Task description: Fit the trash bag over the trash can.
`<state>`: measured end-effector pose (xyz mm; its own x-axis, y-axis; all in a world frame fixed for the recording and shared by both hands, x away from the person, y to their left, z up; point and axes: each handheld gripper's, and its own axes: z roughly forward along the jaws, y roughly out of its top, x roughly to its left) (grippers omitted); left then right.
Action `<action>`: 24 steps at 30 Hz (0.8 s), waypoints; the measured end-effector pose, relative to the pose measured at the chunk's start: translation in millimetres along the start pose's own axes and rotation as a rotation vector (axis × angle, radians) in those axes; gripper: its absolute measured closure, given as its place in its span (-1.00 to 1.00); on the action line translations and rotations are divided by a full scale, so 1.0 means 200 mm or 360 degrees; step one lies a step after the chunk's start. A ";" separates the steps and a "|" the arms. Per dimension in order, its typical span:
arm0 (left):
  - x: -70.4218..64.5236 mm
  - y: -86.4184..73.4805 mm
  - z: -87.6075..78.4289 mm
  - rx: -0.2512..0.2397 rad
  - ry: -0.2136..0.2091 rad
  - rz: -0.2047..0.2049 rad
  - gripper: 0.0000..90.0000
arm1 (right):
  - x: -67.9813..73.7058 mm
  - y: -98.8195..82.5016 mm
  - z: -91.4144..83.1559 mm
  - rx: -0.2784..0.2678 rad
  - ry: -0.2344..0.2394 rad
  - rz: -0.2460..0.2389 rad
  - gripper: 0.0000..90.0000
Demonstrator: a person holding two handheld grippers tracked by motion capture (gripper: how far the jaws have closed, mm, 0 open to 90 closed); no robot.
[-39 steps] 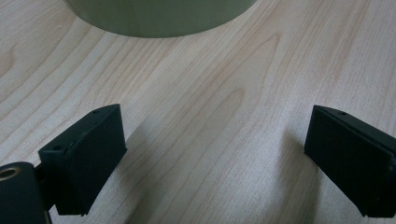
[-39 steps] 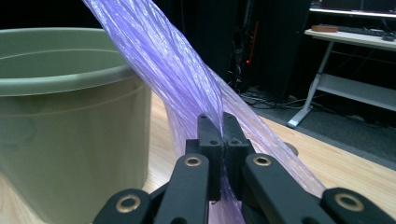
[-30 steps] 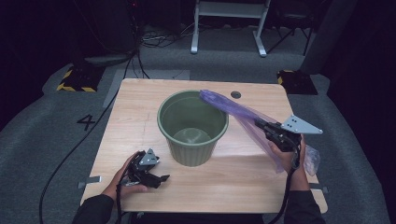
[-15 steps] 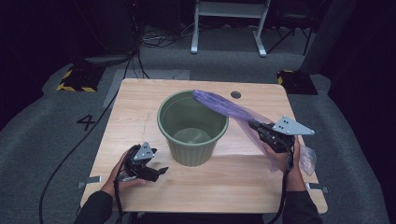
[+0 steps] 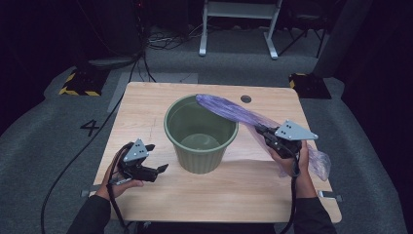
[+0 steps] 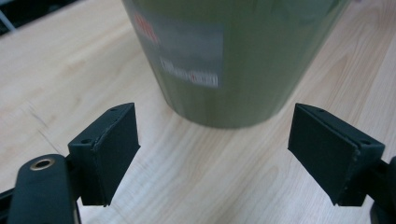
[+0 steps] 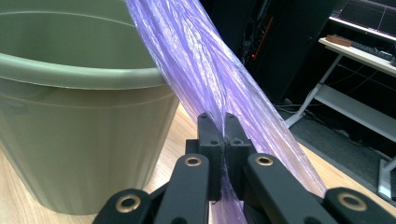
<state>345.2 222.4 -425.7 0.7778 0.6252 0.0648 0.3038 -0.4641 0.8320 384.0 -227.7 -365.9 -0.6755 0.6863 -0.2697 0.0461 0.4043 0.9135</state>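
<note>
Purple bag pinched at the bin's rim

Right hand-held gripper (image 5: 267,138) is clenched on a purple plastic bag (image 5: 234,112); in the right gripper view its two black jaws stand pressed together with the gathered film (image 7: 205,79) squeezed between them. From that grip the bag stretches up and away as a twisted band, its far end lying over the back rim of a green bin (image 5: 200,134), while the loose remainder hangs behind the person's right hand (image 5: 292,156), off toward the right edge of the bench (image 5: 146,102). Left hand-held gripper (image 5: 157,158) is released, its jaws spread wide with nothing between them, just beside the bin's lower left side and pointing at it. In the left gripper view the bin's wall (image 6: 233,51) with its pale label (image 6: 187,51) stands ahead of the open jaws, apart from them. The bin stands upright near the middle of the bench.
</note>
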 end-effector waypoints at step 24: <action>-0.01 0.34 -0.20 -0.0220 0.0082 0.0134 -0.62 | 0.06 0.13 0.02 0.0045 0.0012 -0.0197 0.99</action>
<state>341.3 214.5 -347.1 0.7669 0.6209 0.1626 0.1575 -0.4276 0.8901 380.2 -206.8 -347.1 -0.6827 0.6257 -0.3775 -0.0173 0.5026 0.8643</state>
